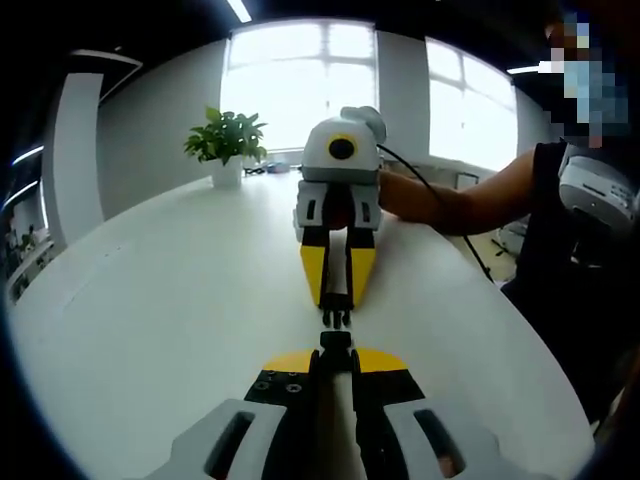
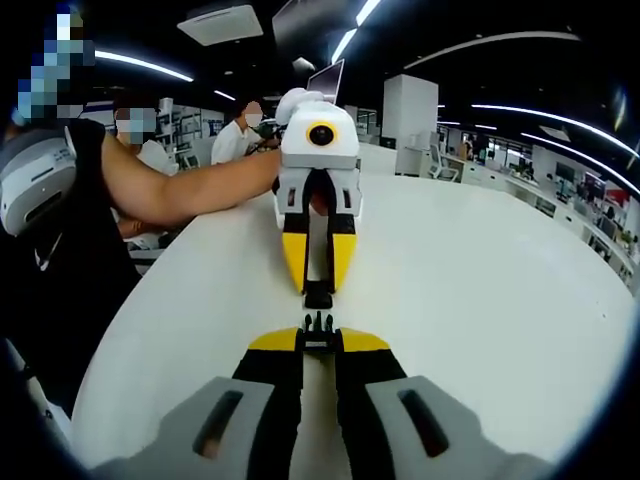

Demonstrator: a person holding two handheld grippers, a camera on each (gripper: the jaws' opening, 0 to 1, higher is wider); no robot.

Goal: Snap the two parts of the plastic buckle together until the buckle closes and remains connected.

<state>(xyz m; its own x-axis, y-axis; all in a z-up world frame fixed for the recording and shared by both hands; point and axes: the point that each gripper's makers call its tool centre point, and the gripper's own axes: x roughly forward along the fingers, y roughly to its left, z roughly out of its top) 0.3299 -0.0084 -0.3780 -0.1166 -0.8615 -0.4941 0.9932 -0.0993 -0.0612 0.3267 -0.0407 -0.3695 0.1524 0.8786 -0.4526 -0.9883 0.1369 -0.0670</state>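
Nearest in the left gripper view, the left gripper (image 1: 337, 352) has its yellow-tipped jaws pinched on the socket half of the buckle (image 1: 336, 340), which juts forward just past the tips. Directly beyond the socket half, with a slim gap between them, sits the pronged half of the buckle (image 1: 337, 318), held in the closed jaws of the right gripper (image 1: 338, 300), which faces the socket head-on. Each gripper holds its piece by the rear, apparently so the mating ends stay free and lined up on one axis for a straight push.

The right gripper view shows the same meeting from the other side: prongs (image 2: 318, 322) nearest, socket (image 2: 318, 295) just past them. The two are not yet joined.

Both halves hover low over the white table (image 1: 150, 290). Beyond the socket, behind the right gripper, a person's forearm (image 1: 460, 200) steadies it. Farther back, left of that gripper, a potted plant (image 1: 227, 145) stands before bright windows (image 1: 300, 80).
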